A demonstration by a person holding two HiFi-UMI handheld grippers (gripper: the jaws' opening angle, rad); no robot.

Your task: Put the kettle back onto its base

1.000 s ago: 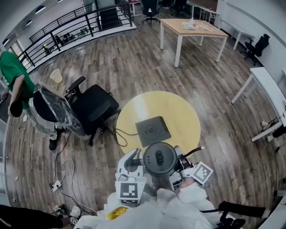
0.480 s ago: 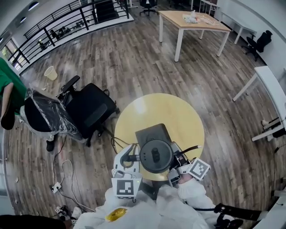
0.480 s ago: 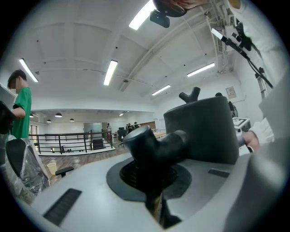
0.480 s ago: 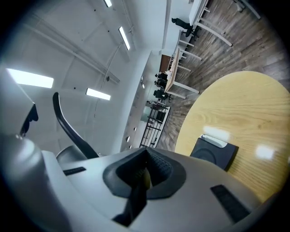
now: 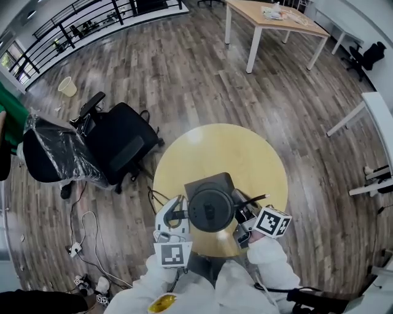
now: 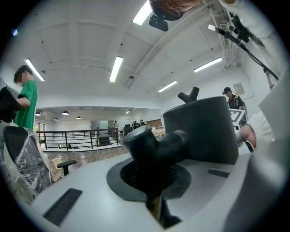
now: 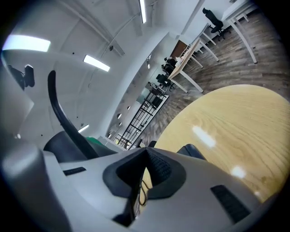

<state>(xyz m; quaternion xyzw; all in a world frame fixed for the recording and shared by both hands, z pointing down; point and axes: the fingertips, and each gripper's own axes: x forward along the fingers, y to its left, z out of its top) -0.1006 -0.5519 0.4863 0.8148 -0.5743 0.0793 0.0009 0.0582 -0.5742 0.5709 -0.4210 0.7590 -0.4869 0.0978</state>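
The dark grey kettle [image 5: 210,209], seen from above, hangs over the near part of its square grey base [image 5: 206,181] on the round yellow table [image 5: 245,153]. My left gripper [image 5: 179,216] is shut on the kettle's black handle [image 6: 156,145], and its jaws have just closed a little further on it. The kettle body [image 6: 204,131] fills the right of the left gripper view. My right gripper [image 5: 241,224] sits against the kettle's right side with its jaws shut [image 7: 144,156] and nothing between them. A corner of the base [image 7: 195,152] shows past the right jaws.
The base's cord [image 5: 156,196] trails off the table's left edge. A black office chair [image 5: 120,144] and a plastic-wrapped chair [image 5: 52,153] stand left of the table. Cables [image 5: 80,230] lie on the floor. A wooden table [image 5: 276,18] stands far back.
Both grippers and the kettle have moved from the table's near edge toward the base and lower; the kettle now covers the base's near part. The right gripper has rolled.
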